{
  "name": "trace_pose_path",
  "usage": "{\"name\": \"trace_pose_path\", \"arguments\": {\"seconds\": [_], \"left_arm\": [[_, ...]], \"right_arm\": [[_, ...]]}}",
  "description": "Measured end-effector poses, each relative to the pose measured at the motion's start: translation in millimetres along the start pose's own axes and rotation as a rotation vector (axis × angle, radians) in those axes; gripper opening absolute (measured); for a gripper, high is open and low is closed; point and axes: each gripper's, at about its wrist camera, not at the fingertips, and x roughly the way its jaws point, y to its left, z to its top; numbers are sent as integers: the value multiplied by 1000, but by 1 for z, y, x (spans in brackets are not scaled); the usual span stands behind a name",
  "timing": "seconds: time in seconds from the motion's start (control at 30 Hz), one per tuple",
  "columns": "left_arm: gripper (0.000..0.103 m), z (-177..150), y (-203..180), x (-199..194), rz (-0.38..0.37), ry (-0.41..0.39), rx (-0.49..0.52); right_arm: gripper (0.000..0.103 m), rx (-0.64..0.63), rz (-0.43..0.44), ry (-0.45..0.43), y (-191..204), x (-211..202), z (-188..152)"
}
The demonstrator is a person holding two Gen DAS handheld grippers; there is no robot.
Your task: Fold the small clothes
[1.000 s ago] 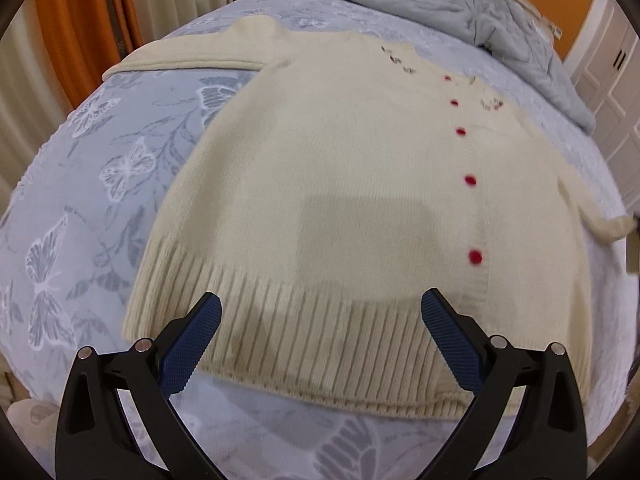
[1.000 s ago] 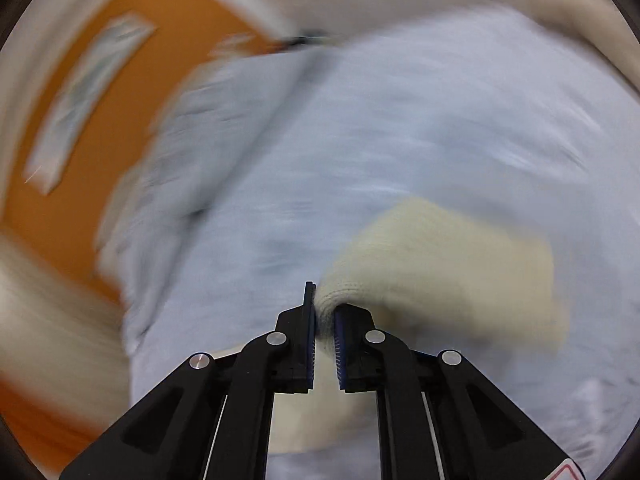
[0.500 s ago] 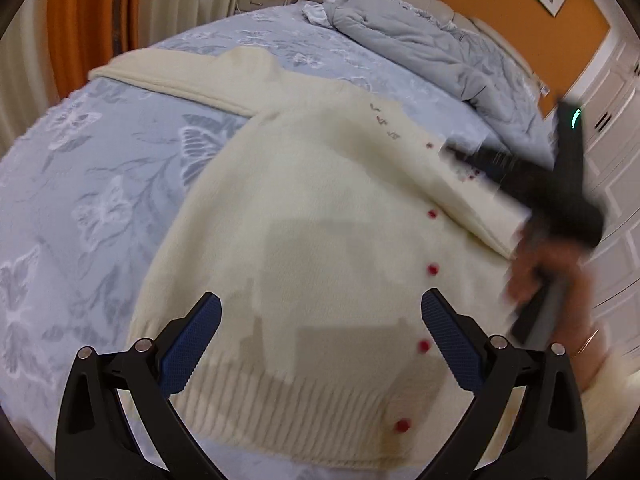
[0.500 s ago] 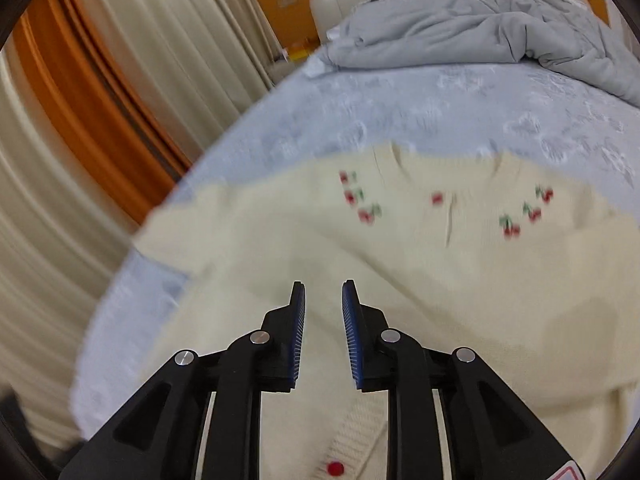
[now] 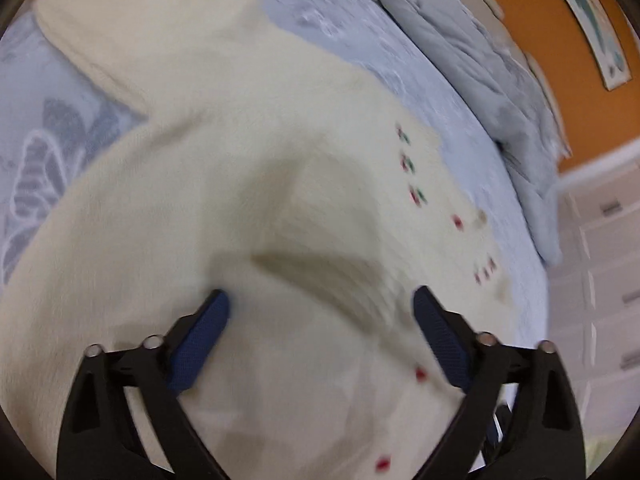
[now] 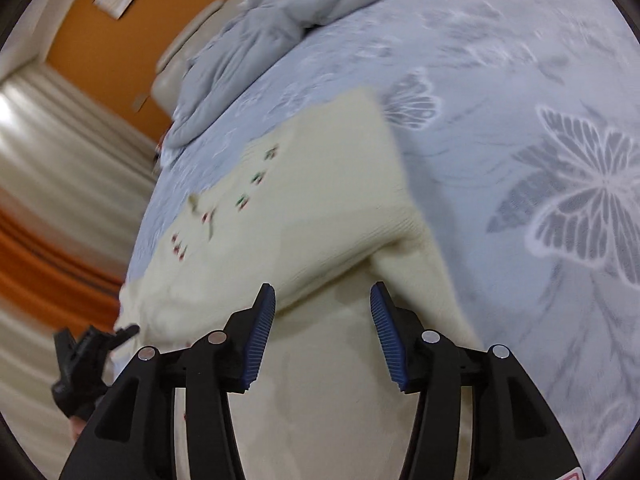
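Left wrist view: the left gripper (image 5: 320, 312), jaws spread wide and holding nothing, hangs low over a cream knitted cardigan with red buttons (image 5: 224, 184) spread on a pale blue butterfly-print bedspread (image 5: 36, 160). The right gripper (image 6: 322, 308), likewise parted and empty, faces a sleeve (image 6: 344, 184) folded across the cardigan just ahead; a rumpled grey duvet (image 6: 288, 12) lies beyond.

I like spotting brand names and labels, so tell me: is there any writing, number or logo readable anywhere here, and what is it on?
No readable text anywhere.
Cardigan: only small embroidered cherries and red buttons, no words.
Framed picture on the orange wall: artwork, blurred, no letters to make out.
Right gripper: a red mark at the bottom corner of its frame, cut off and unreadable.
Bedspread: butterfly pattern only.
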Motion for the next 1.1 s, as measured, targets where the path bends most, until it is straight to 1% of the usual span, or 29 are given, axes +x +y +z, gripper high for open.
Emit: {"name": "trace_pose_path", "arguments": {"seconds": [0.03,0.07,0.1,0.13,0.17,0.2,0.27,0.3,0.33,0.37,0.4,0.43,0.47,0.5,0.53,0.57,0.6,0.67,0.7,0.73,0.77,0.8,0.9,0.97,1.0,1.07,1.1], "left_arm": [[43,5,-8,3,8,-3,30],[31,9,-14,5,13,9,52],[11,15,-22,7,-30,19,85],[11,19,-26,5,-39,9,102],[11,25,-35,-5,-49,-44,135],[10,29,-42,-15,-73,-82,170],[10,40,-63,-47,-134,-203,261],[10,46,-67,-59,-162,-253,283],[10,50,-67,-62,-167,-272,292],[10,54,-64,-58,-159,-271,302],[11,57,-55,-43,-131,-237,302],[11,56,-44,-26,-109,-187,291],[11,50,-26,3,-72,-106,266],[11,42,-10,26,-21,-47,243],[13,35,2,37,-18,-38,241],[13,22,13,33,-94,-143,268],[13,18,18,35,-126,-159,244],[14,22,29,36,-188,-160,176],[14,22,31,36,-200,-163,172],[14,21,32,35,-211,-171,174],[14,20,32,34,-217,-175,175],[14,21,32,34,-224,-177,174],[14,19,36,34,-227,-185,178],[14,15,39,37,-232,-184,176],[14,16,39,37,-235,-184,174],[14,14,38,35,-236,-185,175],[14,15,38,35,-237,-185,175]], "right_arm": [[50,28,7,-10,-3,6,5],[49,42,12,-16,-5,6,7],[44,68,21,-27,-5,10,12],[11,89,28,-36,-4,13,15],[11,100,57,-46,-4,13,19],[11,95,94,-97,-1,2,23],[11,44,151,-186,18,-18,28],[11,9,170,-220,28,-26,28],[11,-14,173,-233,33,-27,26],[11,-31,160,-223,33,-22,24],[10,-43,113,-182,29,-6,20],[10,-46,69,-150,23,7,15],[6,-43,19,-120,14,20,9],[5,-35,-17,-100,4,33,1],[6,-22,6,-122,-1,31,0],[6,-18,1,-120,2,29,3],[6,-34,-30,-114,5,31,2],[7,-55,-46,-119,8,31,0],[7,-52,-50,-120,8,29,-1],[10,-55,-64,-130,9,23,-5],[14,-82,-104,-158,21,13,-9],[20,-102,-119,-185,27,1,-19],[20,-158,-108,-285,54,-24,-31],[20,-205,-123,-309,67,-26,-26],[20,-239,-159,-301,71,-18,-20],[19,-259,-252,-248,62,6,-12],[10,-240,-308,-175,48,27,-11]]}}
